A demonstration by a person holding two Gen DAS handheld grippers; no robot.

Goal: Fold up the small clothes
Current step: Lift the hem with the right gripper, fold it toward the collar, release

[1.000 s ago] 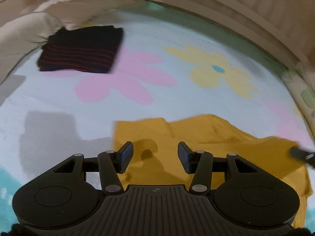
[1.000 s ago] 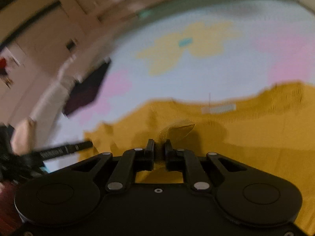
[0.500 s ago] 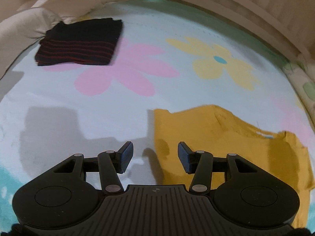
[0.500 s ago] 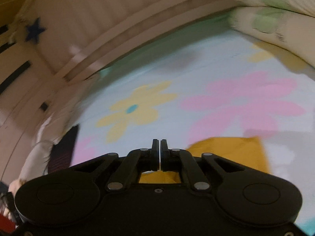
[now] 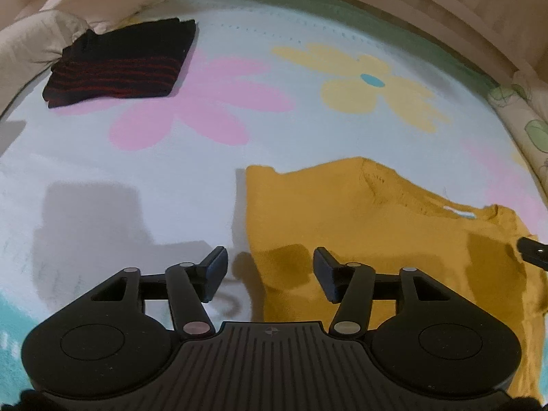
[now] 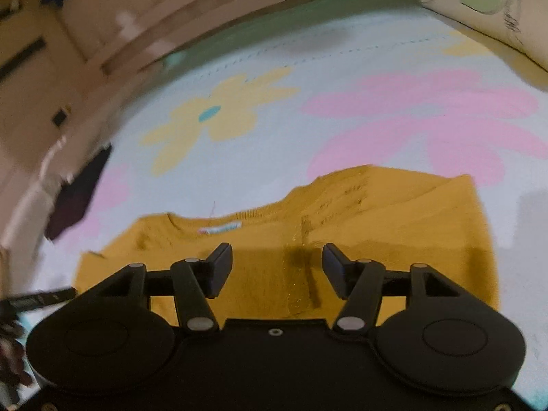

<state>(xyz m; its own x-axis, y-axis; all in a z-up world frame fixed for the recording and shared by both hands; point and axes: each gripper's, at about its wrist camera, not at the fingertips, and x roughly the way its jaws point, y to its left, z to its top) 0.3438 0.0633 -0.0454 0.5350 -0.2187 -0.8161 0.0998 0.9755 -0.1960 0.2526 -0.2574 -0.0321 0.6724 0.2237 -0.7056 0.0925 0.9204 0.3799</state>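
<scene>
A mustard-yellow knit top lies partly folded on the flowered sheet, its neck label showing in the right wrist view. My left gripper is open and empty, over the top's left folded edge. My right gripper is open and empty, just above the middle of the top. A tip of the right gripper shows at the left wrist view's right edge. A folded black garment with red stripes lies at the far left.
The pale blue sheet has pink and yellow flower prints. Beige pillows lie at the far left, a leaf-print bumper at the right, and a wooden bed rail runs behind.
The right gripper carried a side of the yellow top across, let it go and opened. The top now lies narrower, with a straight left edge. The left gripper stayed open.
</scene>
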